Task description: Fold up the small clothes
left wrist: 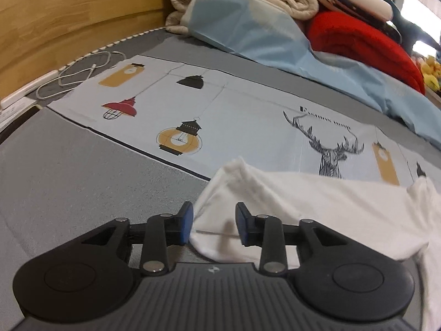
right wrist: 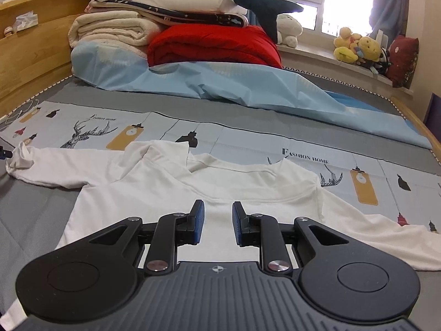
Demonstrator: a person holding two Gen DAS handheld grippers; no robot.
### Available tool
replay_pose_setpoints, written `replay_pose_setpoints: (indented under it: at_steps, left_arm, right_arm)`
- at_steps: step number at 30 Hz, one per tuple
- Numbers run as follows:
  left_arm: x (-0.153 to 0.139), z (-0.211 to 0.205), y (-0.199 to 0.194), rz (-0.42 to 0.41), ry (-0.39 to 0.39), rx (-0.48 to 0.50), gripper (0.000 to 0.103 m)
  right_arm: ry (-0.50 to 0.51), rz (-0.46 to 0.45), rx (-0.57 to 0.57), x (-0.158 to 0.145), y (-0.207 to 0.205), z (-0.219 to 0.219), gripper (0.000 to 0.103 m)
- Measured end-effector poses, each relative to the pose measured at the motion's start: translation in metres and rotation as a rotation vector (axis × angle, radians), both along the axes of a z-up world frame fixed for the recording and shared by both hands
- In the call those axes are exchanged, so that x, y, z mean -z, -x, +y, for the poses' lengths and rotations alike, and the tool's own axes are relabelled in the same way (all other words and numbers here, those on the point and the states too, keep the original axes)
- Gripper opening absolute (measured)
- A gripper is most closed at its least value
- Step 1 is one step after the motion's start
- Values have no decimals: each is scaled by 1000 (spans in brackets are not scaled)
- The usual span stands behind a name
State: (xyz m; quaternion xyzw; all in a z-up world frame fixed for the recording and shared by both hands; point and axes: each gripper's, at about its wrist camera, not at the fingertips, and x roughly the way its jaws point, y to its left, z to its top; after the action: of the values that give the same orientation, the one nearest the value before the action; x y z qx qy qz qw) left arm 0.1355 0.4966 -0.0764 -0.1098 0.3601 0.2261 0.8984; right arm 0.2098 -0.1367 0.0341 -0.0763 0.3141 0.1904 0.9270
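1. The bed (right wrist: 82, 209) carries a grey cover and one printed sheet (right wrist: 248, 149) with lamps and stag heads; "FASHION HOME" reads clearly in the right wrist view, while in the left wrist view the same line is too blurred to read.
2. One white long-sleeved shirt (right wrist: 171, 182) lies spread flat on the sheet, collar away from the camera; its hem is hidden behind the right gripper (right wrist: 218, 224), and one sleeve runs off toward the frame's right side.
3. The left gripper (left wrist: 213, 224) stands with fingers apart around the shirt's sleeve end, pads not pressing it.
4. The right gripper's fingers are parted above the shirt's body, holding nothing.
5. At the bed's head, a stack of folded bedding (right wrist: 176, 27); how many layers is unclear.
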Motion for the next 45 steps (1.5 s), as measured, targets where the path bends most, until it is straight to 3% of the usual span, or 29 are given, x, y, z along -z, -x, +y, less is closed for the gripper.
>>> replay_pose_setpoints:
  at_steps: [3, 7, 8, 9, 16, 23, 26, 29, 31, 34, 36, 39, 45]
  left_arm:
    - [11, 3, -7, 31, -20, 15, 52]
    - [22, 6, -21, 61, -34, 7, 51]
    - [21, 7, -23, 54, -32, 10, 38]
    - [19, 7, -25, 40, -29, 11, 7]
    - [-31, -22, -42, -59, -39, -28, 4]
    - [-117, -139, -59, -181, -42, 76, 3]
    - [-152, -213, -61, -295, 23, 157, 3]
    - [-167, -300, -61, -374, 104, 289, 3]
    - [-159, -358, -67, -355, 186, 410, 4]
    - [-120, -430, -88, -142, 320, 610, 14]
    - [-102, -455, -92, -30, 318, 649, 15]
    - [-109, -452, -92, -15, 230, 611, 15]
    - [-127, -385, -94, -55, 157, 359, 20]
  right_arm:
    - [9, 12, 6, 3, -3, -4, 23]
    - [4, 31, 23, 5, -9, -5, 23]
    - [2, 31, 23, 5, -10, -5, 23]
    - [1, 30, 20, 5, -10, -4, 23]
    - [7, 40, 18, 6, -11, -4, 23]
    - [-105, 85, 67, -1, -11, -21, 23]
    - [-155, 87, 87, -6, -9, -29, 23]
    - [-187, 83, 117, -9, -6, -39, 23]
    - [-200, 86, 141, -9, -6, -47, 23]
    - [-204, 101, 183, -6, -10, -62, 23]
    - [-213, 115, 213, -4, -15, -71, 23]
    - [-243, 149, 268, 1, -25, -87, 23]
    - [-319, 196, 335, 15, -47, -104, 22]
